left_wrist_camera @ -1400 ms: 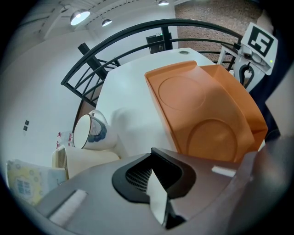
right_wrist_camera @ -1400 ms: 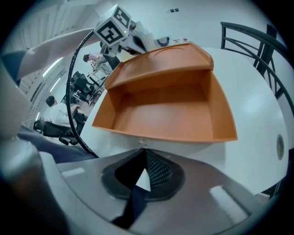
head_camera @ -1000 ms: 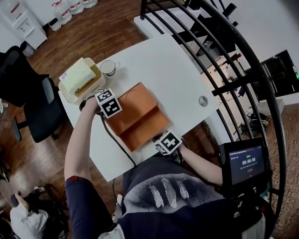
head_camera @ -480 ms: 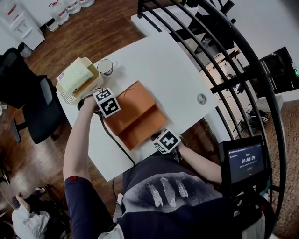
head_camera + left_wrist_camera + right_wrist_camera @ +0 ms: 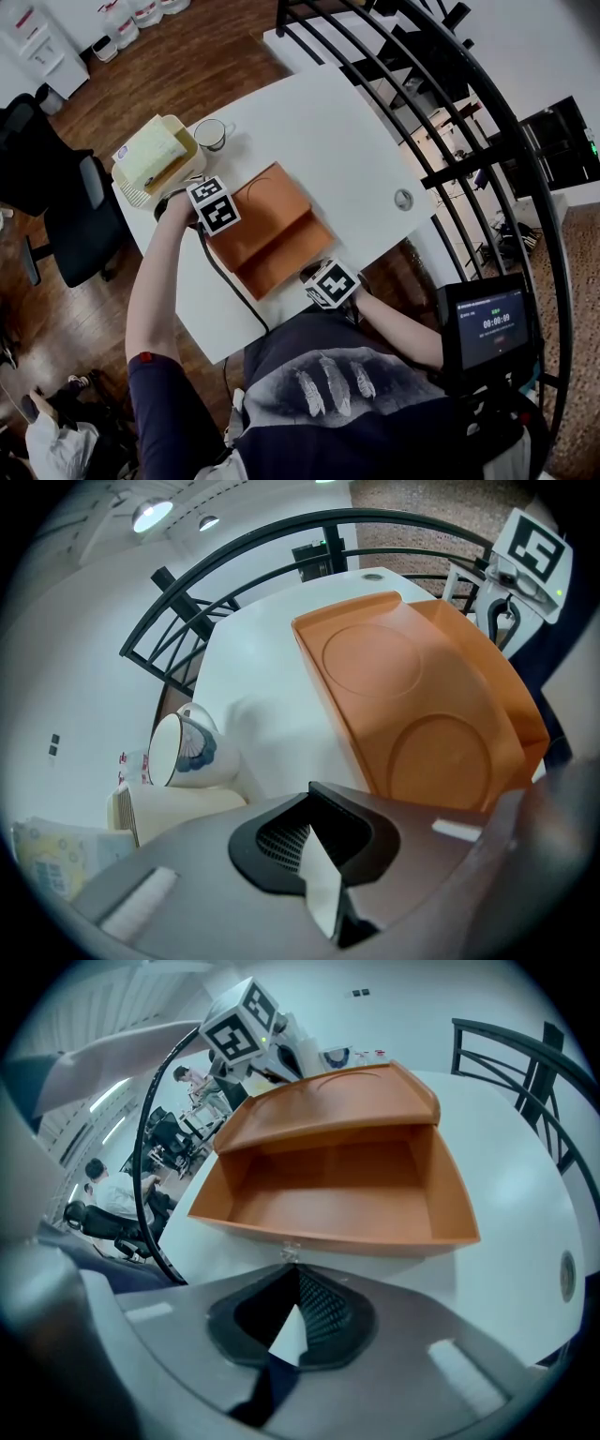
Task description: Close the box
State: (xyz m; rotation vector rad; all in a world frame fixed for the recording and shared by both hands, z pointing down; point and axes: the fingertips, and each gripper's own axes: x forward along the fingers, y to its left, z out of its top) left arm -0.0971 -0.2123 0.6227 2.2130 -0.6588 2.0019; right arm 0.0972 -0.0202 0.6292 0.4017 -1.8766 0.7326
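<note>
The left tongs (image 5: 314, 860) and right tongs (image 5: 284, 1326) are both sitting pressed together, pinching nothing. The left is hovering beside the half-raised lid (image 5: 403, 696). The right is facing the orange box (image 5: 328, 1199), lying open on the white desk (image 5: 347, 141).

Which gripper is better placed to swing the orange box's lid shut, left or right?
Left. The left gripper sits beside the outer edge of the raised lid. The right gripper faces the front wall of the tray, which lies between it and the lid.
</note>
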